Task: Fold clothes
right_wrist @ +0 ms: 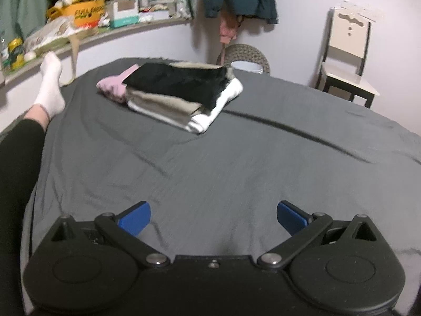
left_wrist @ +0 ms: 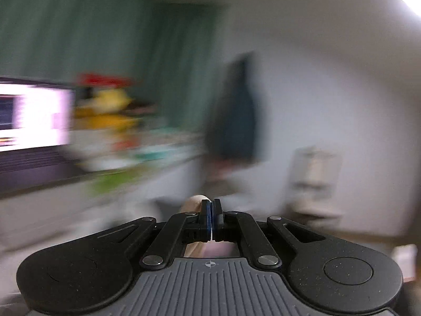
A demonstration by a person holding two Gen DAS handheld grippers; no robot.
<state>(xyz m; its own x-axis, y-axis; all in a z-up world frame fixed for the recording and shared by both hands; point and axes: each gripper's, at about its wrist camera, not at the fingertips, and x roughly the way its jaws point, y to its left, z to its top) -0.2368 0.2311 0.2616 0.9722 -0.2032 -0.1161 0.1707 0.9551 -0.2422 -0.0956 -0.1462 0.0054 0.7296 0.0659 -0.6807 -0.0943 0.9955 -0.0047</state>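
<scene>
the folded pile (right_wrist: 173, 94) lies on the bed (right_wrist: 236, 163), far ahead of my right claw (right_wrist: 213, 217) and a little to its left. i judge it is put there to keep the near part of the bed free for the next piece. black cloth is on top, beige and white under it, pink behind. my right claw is spread wide and empty; it hovers over bare sheet and touches nothing. my leg (right_wrist: 21, 142) lies along the left edge of the bed. my left claw (left_wrist: 212, 220) is clenched, pads together. it points up at the room, and this view is much blurred. something pale shows beyond and below the pads, but i cannot tell if it is cloth, or if the claw grips it.
</scene>
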